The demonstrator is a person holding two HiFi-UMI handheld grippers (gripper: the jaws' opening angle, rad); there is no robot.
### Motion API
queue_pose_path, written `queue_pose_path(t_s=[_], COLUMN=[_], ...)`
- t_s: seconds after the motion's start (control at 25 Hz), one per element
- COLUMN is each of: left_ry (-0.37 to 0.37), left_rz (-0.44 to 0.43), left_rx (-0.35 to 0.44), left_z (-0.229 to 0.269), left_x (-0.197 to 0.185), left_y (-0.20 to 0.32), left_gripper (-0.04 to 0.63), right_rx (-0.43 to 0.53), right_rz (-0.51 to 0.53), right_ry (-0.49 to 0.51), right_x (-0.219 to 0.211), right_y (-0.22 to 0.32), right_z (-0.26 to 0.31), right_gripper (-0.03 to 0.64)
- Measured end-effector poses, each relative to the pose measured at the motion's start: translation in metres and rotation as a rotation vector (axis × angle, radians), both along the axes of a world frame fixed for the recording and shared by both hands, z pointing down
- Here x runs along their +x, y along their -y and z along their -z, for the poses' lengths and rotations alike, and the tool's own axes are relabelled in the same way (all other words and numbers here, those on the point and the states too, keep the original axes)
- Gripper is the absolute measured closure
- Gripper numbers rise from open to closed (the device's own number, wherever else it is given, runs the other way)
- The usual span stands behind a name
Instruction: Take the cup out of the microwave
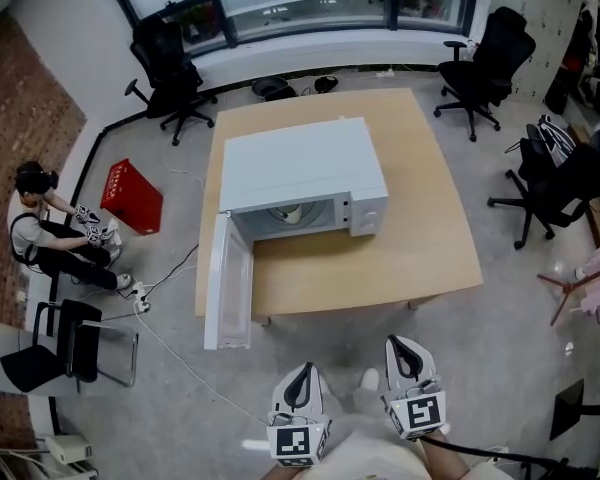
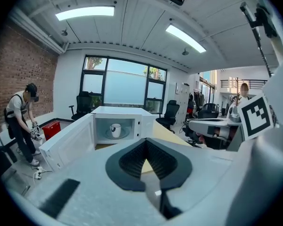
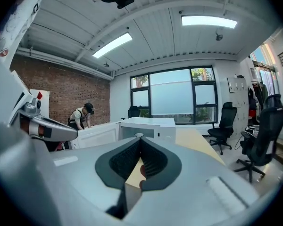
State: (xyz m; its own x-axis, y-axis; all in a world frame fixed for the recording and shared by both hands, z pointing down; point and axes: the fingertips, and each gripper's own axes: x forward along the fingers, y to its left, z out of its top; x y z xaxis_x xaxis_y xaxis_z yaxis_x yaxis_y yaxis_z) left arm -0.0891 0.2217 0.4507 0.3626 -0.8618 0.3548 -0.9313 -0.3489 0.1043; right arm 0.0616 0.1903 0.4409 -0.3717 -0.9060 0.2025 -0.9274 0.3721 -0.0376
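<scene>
Office table (image 1: 420, 238): microwave (image 1: 300, 163) door (image 1: 230, 288) open, cup (image 2: 115, 130) inside. Left gripper (image 1: 302, 370), right gripper (image 1: 401, 345): jaws closed, empty. Risk: unopened jaws topple cup.

No legible words, brands or numbers; the only signs are black-and-white square markers (image 1: 293, 442) on the near left gripper (image 1: 301, 371) and right gripper (image 1: 401, 344).

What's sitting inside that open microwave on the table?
A white cup stands on the round turntable, door swung open. From above, the microwave's top covers the cup; whether the cup holds anything cannot be seen.
</scene>
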Motion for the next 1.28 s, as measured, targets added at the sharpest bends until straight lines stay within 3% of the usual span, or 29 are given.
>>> queue_pose_path(t_s=[0.44,0.68,0.96,1.12,1.24,1.28], left_ry=[-0.005,-0.005,0.010,0.029,0.040,0.043], left_rz=[-0.029,-0.087,-0.021,0.012,0.033,0.033], left_rx=[-0.016,-0.034,0.010,0.031,0.050,0.055], left_z=[-0.012,-0.024,-0.014,-0.015,-0.019,-0.022], left_x=[-0.051,-0.052,-0.042,-0.027,-0.018,-0.016], left_y=[0.004,0.026,0.095,0.137,0.164,0.172], left_gripper=[0.591,0.591,0.591,0.591,0.590,0.527], right_rx=[0.028,0.014,-0.001,0.072,0.072,0.060], right_rz=[-0.082,-0.108,-0.082,-0.058,-0.022,-0.011], right_ry=[-0.014,-0.039,-0.030,0.023,0.041,0.042], right_x=[-0.037,-0.048,-0.028,-0.016,-0.012,-0.011], right_y=[0.001,0.013,0.076,0.124,0.151,0.158], right_z=[-0.001,-0.001,-0.009,0.007,0.008,0.005], right_gripper=[0.609,0.609,0.609,0.609,0.609,0.609])
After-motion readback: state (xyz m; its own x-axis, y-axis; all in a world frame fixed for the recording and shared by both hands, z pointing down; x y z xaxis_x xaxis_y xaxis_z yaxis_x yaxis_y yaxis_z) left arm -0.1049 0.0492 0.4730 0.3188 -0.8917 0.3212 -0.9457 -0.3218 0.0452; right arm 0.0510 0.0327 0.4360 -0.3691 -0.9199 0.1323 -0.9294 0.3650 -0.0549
